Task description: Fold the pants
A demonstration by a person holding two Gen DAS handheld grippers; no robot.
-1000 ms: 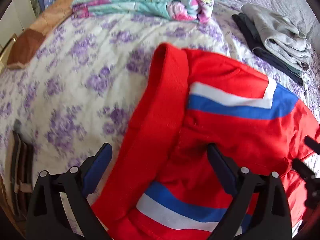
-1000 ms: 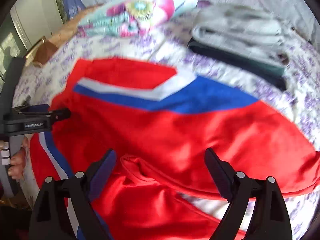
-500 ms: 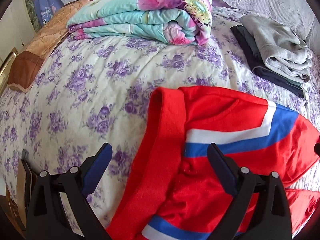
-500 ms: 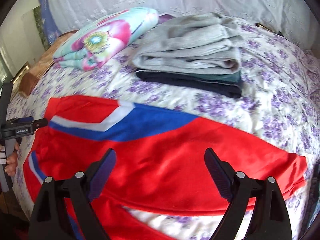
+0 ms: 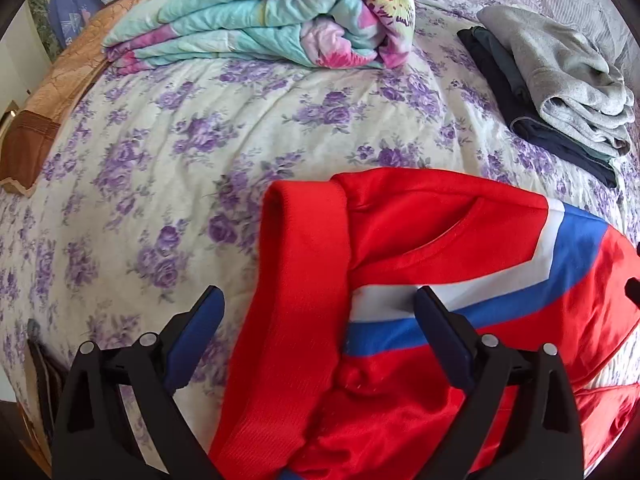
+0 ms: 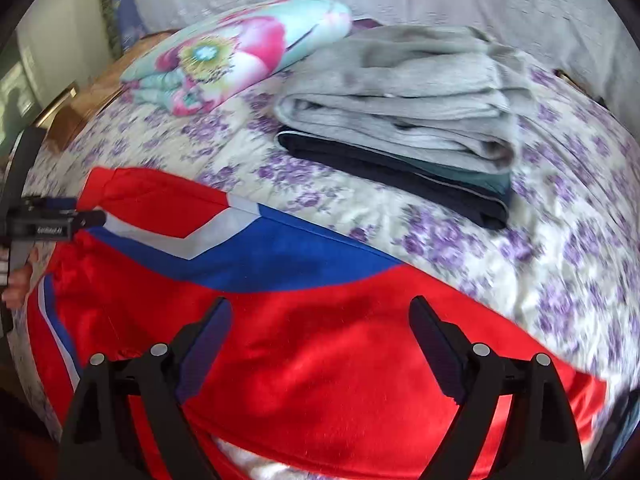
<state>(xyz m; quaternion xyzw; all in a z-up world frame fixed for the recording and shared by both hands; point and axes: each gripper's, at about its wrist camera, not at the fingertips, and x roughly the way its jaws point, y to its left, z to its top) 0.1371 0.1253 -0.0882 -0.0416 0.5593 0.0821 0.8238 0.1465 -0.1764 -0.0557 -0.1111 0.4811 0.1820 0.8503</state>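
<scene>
Pants [image 5: 420,264], red w/ a white and blue chevron band, lie spread across the near part of the bed [image 5: 168,168], on its purple-flowered cover. In the left wrist view the wide ribbed waistband [image 5: 296,304] runs down the middle of the frame, w/ a fold of red fabric lying over the striped leg beside it. Left gripper [image 5: 318,332] hangs above the waistband, jaws wide apart & holding nothing; the cloth passes below them (contact can't be judged from this angle). Right gripper [image 6: 320,340] is likewise spread wide over the broad red leg panel, empty. In the right wrist view the left gripper shows at the far left edge, its tip at the waistband corner, w/ part of a hand [image 6: 18,280] behind it. That view is a bit blurred.

Farther back on the bed sits a rolled floral quilt [image 5: 280,16] in teal & pink. To its right is a stack of folded clothes [image 6: 404,108]: grey on top, dark items under. Both are well apart from the pants. A brown-orange cushion [image 5: 60,92] lies at the bed's left edge.
</scene>
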